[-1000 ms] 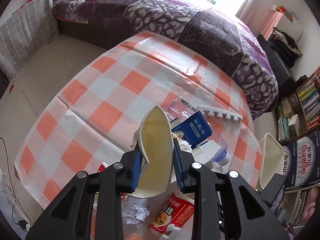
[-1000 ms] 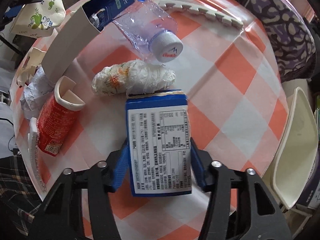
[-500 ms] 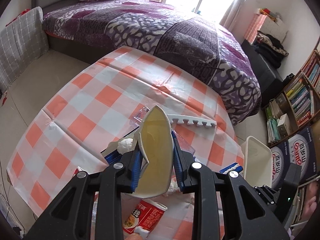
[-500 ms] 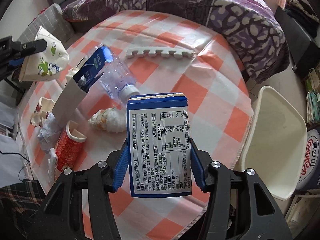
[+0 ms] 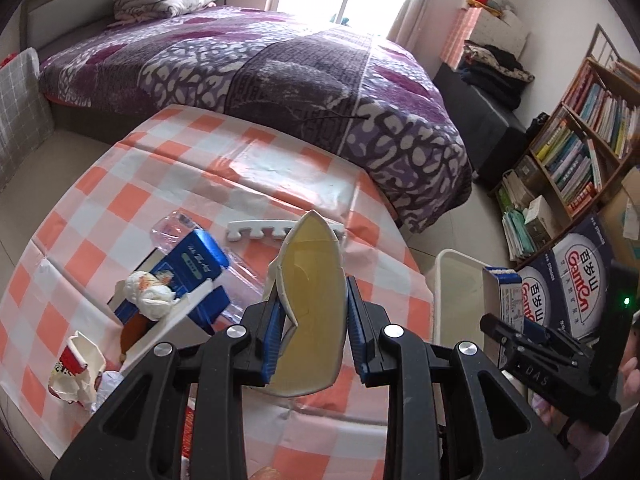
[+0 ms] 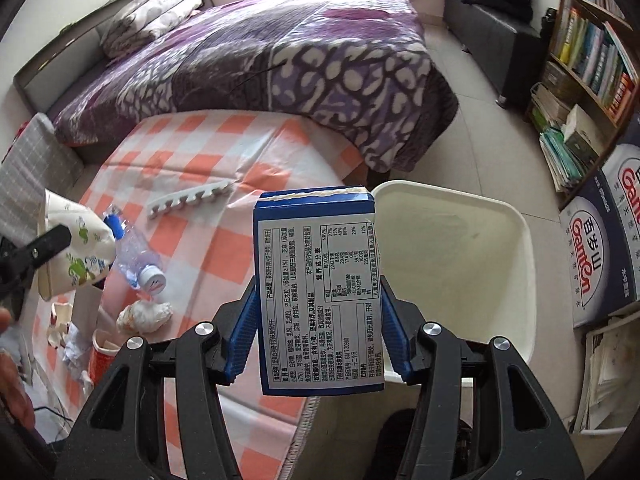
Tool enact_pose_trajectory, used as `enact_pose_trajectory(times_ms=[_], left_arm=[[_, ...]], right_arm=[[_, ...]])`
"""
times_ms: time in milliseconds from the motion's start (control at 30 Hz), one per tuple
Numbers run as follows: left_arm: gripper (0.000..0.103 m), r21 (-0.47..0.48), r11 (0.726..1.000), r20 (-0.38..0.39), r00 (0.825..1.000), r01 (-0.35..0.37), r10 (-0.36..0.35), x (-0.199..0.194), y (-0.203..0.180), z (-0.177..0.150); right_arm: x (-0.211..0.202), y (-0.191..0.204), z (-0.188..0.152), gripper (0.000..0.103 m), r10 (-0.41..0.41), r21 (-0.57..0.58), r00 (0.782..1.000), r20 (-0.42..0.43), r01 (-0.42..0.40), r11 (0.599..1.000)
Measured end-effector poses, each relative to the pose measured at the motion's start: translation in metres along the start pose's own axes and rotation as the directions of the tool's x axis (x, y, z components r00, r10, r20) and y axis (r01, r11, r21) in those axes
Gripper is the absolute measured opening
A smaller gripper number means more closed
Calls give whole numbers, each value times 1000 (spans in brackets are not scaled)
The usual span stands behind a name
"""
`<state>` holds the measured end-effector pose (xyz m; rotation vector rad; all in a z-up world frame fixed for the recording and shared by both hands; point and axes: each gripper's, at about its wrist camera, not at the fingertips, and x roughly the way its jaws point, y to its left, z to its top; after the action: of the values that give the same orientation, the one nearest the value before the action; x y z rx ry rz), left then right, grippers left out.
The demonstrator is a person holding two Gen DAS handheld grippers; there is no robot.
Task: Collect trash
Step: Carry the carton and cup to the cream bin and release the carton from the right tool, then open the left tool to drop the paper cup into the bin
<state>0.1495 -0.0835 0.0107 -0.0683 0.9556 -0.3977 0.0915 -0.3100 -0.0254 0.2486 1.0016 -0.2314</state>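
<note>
My left gripper is shut on a squashed paper cup, cream inside, held above the checkered table; the cup's printed outside shows in the right wrist view. My right gripper is shut on a blue carton with a white label, held at the table's edge beside the white bin. The bin and carton also show at right in the left wrist view.
On the table lie a clear plastic bottle, a crumpled wrapper, a red noodle cup, an open blue box, and a white foam strip. A bed, bookshelf and Ganten boxes surround it.
Both grippers have risen and swung right toward the bin. The carton went from just above the tablecloth to the table's edge by the bin. The cup stays gripped.
</note>
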Motion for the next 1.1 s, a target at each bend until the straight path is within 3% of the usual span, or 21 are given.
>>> enact_pose_trajectory(times_ms=[233, 267, 367, 500, 800, 1100], left_arm=[[29, 99, 993, -30, 997, 69, -67, 20, -67, -14], [29, 103, 991, -40, 996, 86, -83, 23, -75, -16], [29, 124, 984, -71, 991, 125, -117, 34, -100, -21], [29, 129, 978, -113, 982, 164, -150, 52, -133, -27], [31, 178, 964, -184, 969, 199, -166, 80, -204, -36], [34, 238, 947, -215, 963, 214, -164, 98, -254, -38]], right_arm=[[-20, -61, 5, 53, -46, 159, 998, 30, 41, 986], [-23, -70, 5, 56, -56, 183, 998, 36, 49, 982], [-33, -95, 6, 79, -80, 267, 995, 64, 61, 962], [-47, -127, 10, 86, -77, 369, 991, 106, 32, 929], [-62, -176, 12, 91, -9, 522, 987, 160, -77, 850], [-78, -211, 11, 91, 6, 614, 974, 227, -147, 775]])
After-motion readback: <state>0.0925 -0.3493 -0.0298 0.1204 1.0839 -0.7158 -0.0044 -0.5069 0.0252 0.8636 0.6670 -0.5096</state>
